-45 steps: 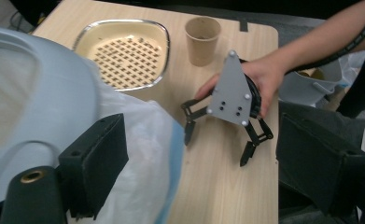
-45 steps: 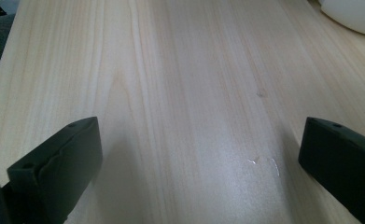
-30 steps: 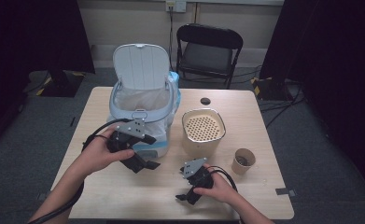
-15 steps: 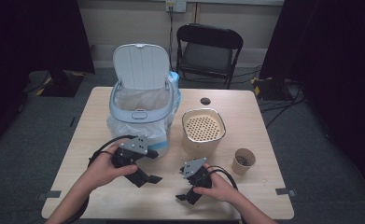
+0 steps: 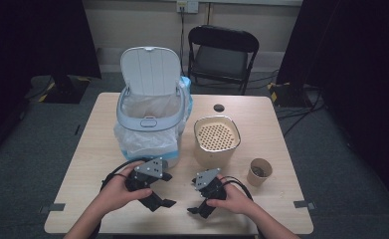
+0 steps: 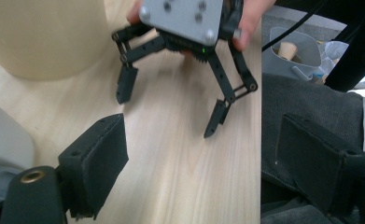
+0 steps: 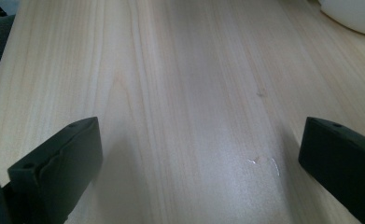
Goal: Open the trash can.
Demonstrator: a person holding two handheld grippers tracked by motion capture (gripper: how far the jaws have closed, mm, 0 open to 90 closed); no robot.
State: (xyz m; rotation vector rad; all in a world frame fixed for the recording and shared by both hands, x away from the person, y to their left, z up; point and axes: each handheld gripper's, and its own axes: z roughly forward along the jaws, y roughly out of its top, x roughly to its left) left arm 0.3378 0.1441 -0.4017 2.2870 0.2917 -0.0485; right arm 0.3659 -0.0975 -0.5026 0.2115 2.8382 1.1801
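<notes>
No task is named. My left gripper (image 5: 167, 190) is low over the wooden table (image 5: 281, 139), in front of the white bin, held in the person's left hand. Its jaws stand wide apart with nothing between them; in the left gripper view the left gripper (image 6: 201, 140) frames bare wood and the table's edge. My right gripper (image 5: 195, 202) rests beside it near the front edge, also open and empty. The right gripper (image 6: 166, 115) shows ahead with its fingers spread. In the right gripper view the right gripper (image 7: 201, 135) looks along bare tabletop.
A white bin (image 5: 149, 119) with raised lid and plastic liner stands at mid left. A cream container (image 5: 217, 139) with a perforated top sits to its right, a paper cup (image 5: 259, 172) farther right, and a small black disc (image 5: 219, 107) behind. A black chair (image 5: 222, 55) stands beyond the table.
The left hand has come down with its gripper from in front of the bin toward the table's front edge. The right hand has stayed still.
</notes>
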